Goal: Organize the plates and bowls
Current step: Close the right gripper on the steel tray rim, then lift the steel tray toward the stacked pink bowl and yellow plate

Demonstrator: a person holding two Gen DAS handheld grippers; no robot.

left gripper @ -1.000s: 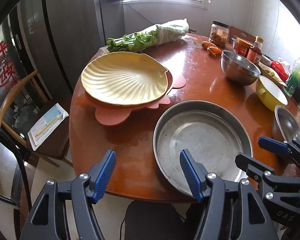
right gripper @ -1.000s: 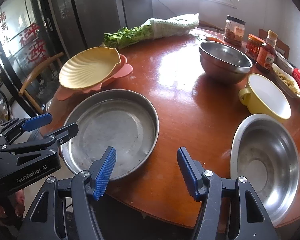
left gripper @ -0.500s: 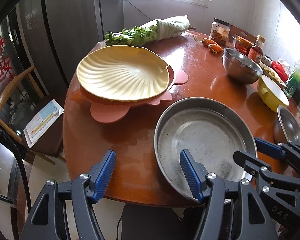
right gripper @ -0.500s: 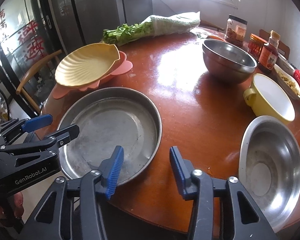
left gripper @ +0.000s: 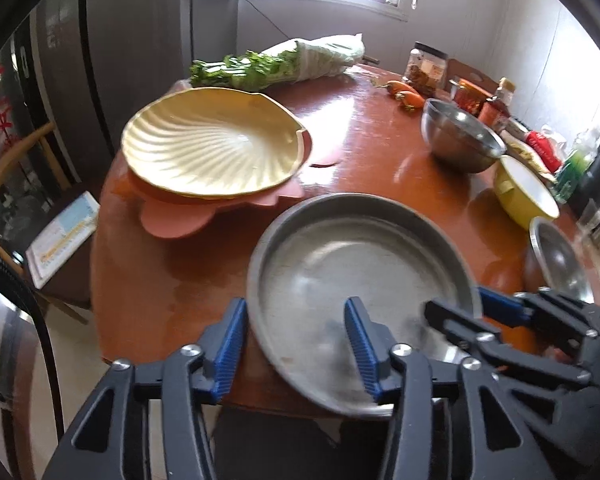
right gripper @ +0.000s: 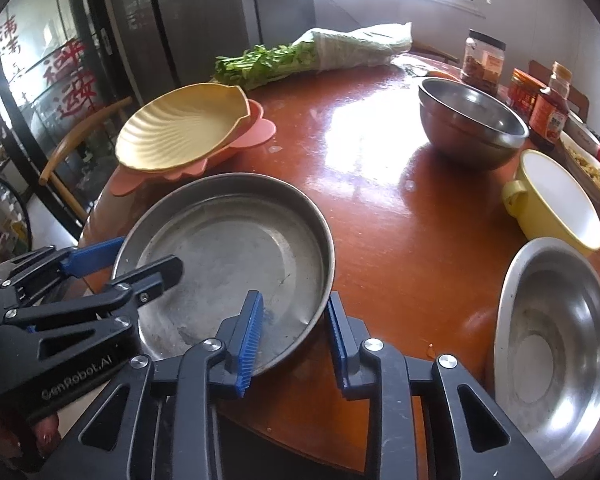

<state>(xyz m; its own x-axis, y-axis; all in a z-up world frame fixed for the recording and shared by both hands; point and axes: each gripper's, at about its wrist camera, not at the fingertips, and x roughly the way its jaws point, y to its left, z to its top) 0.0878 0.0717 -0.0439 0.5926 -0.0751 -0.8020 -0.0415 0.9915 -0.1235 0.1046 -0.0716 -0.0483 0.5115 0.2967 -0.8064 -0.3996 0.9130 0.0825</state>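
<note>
A round steel pan [left gripper: 356, 264] [right gripper: 236, 248] lies at the near edge of the round wooden table [left gripper: 364, 152]. My left gripper [left gripper: 296, 344] is open and straddles the pan's near left rim, one finger outside and one inside. My right gripper [right gripper: 294, 336] is open and straddles the pan's near right rim. A yellow shell plate [left gripper: 212, 148] [right gripper: 180, 128] sits on a pink shell plate [left gripper: 176, 220] at the far left. A steel bowl [right gripper: 556, 344], a yellow bowl [right gripper: 556, 200] and a deep steel bowl [right gripper: 468, 124] stand to the right.
Bagged greens [left gripper: 276, 64], carrots [left gripper: 408, 94] and jars and bottles [right gripper: 540, 96] line the far and right sides of the table. A wooden chair [left gripper: 28, 184] with a leaflet stands left of the table. The table edge is just below both grippers.
Both grippers have moved forward onto the steel pan's rim from either side, and both have narrowed their opening. The pan looks slightly shifted.
</note>
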